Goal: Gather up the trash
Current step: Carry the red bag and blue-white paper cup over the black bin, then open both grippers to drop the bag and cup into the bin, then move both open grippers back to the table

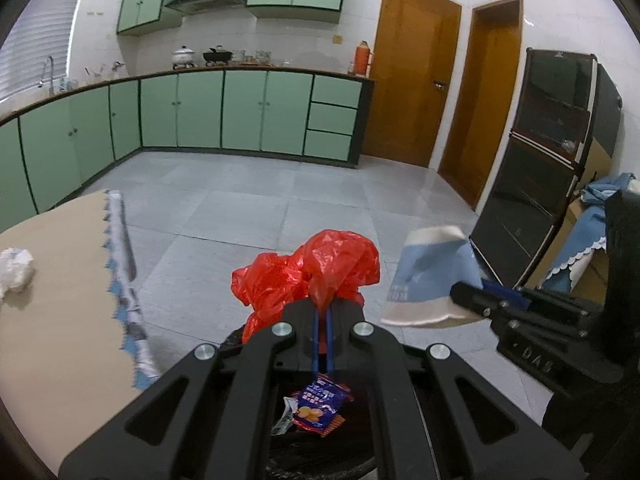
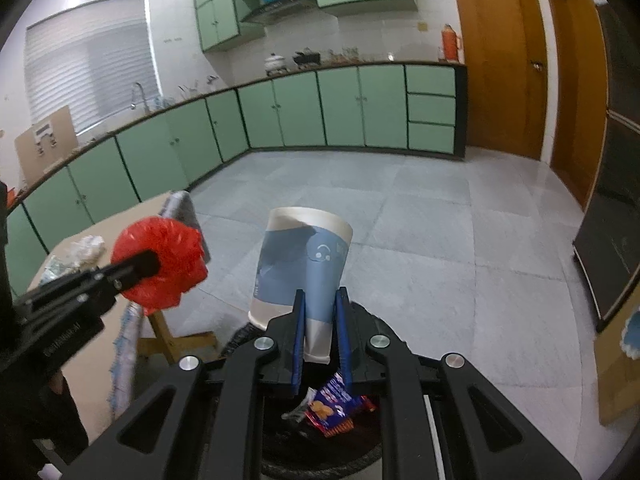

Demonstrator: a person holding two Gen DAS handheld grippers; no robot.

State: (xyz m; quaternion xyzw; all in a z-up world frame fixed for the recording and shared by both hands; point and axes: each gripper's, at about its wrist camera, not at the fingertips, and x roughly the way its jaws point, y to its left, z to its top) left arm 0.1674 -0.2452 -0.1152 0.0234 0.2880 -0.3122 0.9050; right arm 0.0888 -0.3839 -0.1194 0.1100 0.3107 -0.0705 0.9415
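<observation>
My left gripper (image 1: 322,312) is shut on a crumpled red plastic bag (image 1: 308,268), held above a black trash bin (image 1: 320,460). The bag also shows in the right wrist view (image 2: 160,264). My right gripper (image 2: 320,320) is shut on a blue and white paper cup (image 2: 300,264), also held over the bin (image 2: 320,456). The cup shows in the left wrist view (image 1: 432,276). A blue and red snack wrapper (image 1: 320,404) lies inside the bin and shows in the right wrist view (image 2: 332,404). A crumpled white tissue (image 1: 14,268) lies on the table (image 1: 60,320).
The tan table's edge has a scalloped blue trim (image 1: 124,280). Green cabinets (image 1: 200,112) line the far wall. A black appliance (image 1: 540,168) and boxes with blue cloth (image 1: 592,232) stand at the right. Grey tiled floor (image 1: 260,192) lies beyond the bin.
</observation>
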